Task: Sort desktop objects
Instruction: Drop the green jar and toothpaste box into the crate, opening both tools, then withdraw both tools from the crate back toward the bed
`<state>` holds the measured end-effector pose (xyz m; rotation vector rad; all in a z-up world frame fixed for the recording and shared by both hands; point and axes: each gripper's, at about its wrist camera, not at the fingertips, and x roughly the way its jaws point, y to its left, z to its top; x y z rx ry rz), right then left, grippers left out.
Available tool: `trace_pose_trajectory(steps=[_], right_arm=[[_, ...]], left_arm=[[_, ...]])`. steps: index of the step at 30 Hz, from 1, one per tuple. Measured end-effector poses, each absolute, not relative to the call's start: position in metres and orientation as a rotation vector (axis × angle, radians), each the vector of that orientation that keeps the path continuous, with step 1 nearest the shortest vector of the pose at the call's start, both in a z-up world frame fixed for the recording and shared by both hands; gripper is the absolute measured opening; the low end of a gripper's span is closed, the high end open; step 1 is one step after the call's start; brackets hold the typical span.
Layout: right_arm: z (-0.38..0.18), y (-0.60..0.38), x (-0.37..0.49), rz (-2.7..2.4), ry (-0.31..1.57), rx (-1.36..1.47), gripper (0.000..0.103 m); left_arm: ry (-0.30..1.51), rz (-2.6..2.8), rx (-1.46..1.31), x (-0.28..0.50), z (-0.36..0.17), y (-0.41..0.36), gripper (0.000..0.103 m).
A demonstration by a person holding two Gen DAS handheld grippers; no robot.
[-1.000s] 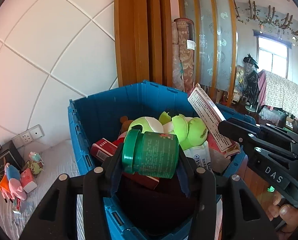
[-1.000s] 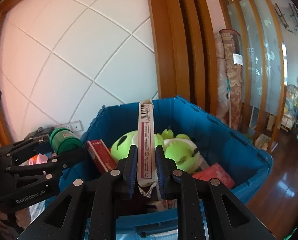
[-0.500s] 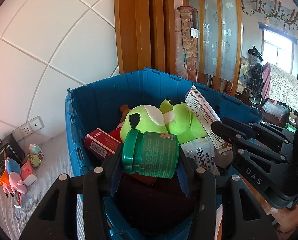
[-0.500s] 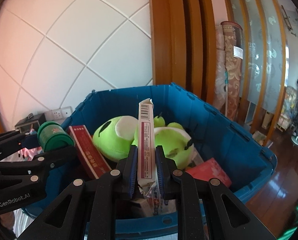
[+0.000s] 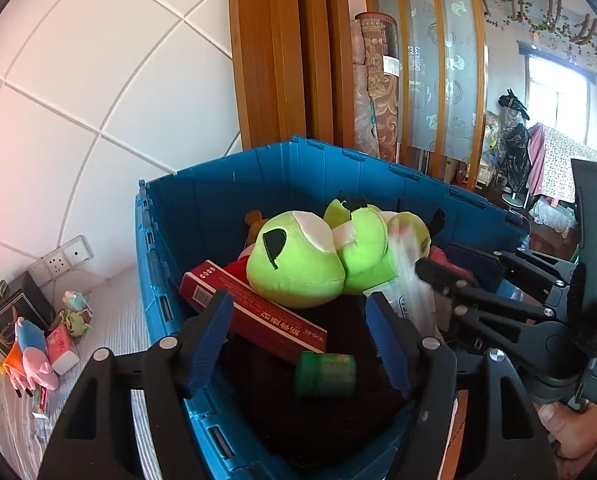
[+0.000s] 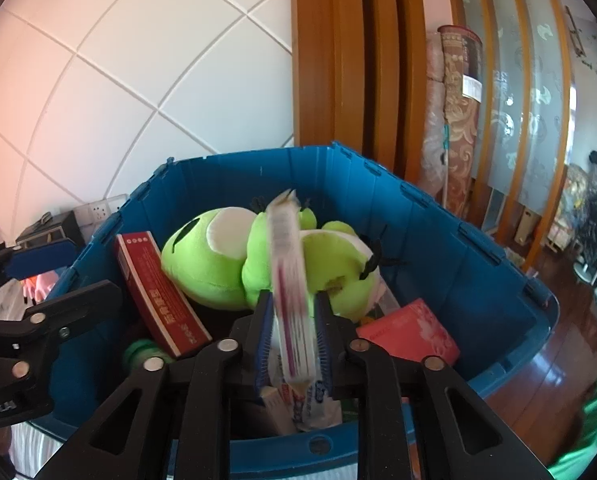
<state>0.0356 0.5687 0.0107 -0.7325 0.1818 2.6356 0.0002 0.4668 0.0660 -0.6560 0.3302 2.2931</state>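
Observation:
A blue bin (image 5: 338,152) holds a green plush (image 5: 298,264), a long red box (image 5: 254,312) and a pink pack (image 6: 408,336). My left gripper (image 5: 298,298) hovers over the bin's near side, its jaws opening with nothing between the pads. Below them, the green jar (image 5: 325,376) lies on its side on the dark contents. My right gripper (image 6: 294,296) is over the bin too, jaws opening. The white toothpaste box (image 6: 288,280) stands blurred between its pads with a gap on each side. In the left wrist view, that box (image 5: 410,280) is a blur by the right gripper (image 5: 430,276).
Small toys (image 5: 34,356) and a dark box (image 5: 10,312) sit on the white surface left of the bin, below wall sockets (image 5: 62,258). Behind the bin are a wooden frame and rolled rugs (image 5: 374,80). Wooden floor (image 6: 558,380) lies to the right.
The left jaws have spread and the green jar has dropped from them into the bin. The right jaws have loosened on the toothpaste box, which now blurs as it slips. The right gripper has sunk closer to the bin.

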Motion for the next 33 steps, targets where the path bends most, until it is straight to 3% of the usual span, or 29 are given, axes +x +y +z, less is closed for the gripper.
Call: trace_pose_trajectory(steps=[2,3,4,6,7,19,33], right_arm=[[0.011,0.569,0.036,2.637,0.197,-0.730,0.062],[0.011,0.568,0.037,2.632,0.196,-0.725,0.085],[0.012,0.568,0.037,2.629,0.192,-0.720,0.093],[0.014,0.566,0.039,2.630,0.188,-0.707,0.095],[0.015,0.565,0.039,2.632,0.190,-0.704,0.103],[0.041,0.534,0.041,2.685,0.171,-0.568,0.103],[0.075,0.399,-0.003,2.863,0.044,-0.398,0.103]], left_arm=[[0.318,2.296,-0.650,-0.001,0.068,0.463,0.069],[0.311,2.299,-0.646,-0.001,0.068,0.461,0.069],[0.303,2.303,-0.639,-0.001,0.069,0.458,0.069],[0.276,2.314,-0.623,-0.001,0.072,0.450,0.069],[0.259,2.321,-0.615,-0.001,0.074,0.446,0.069],[-0.019,2.533,-0.556,-0.025,0.076,0.350,0.069],[-0.109,2.668,-0.705,-0.069,0.039,0.192,0.069]])
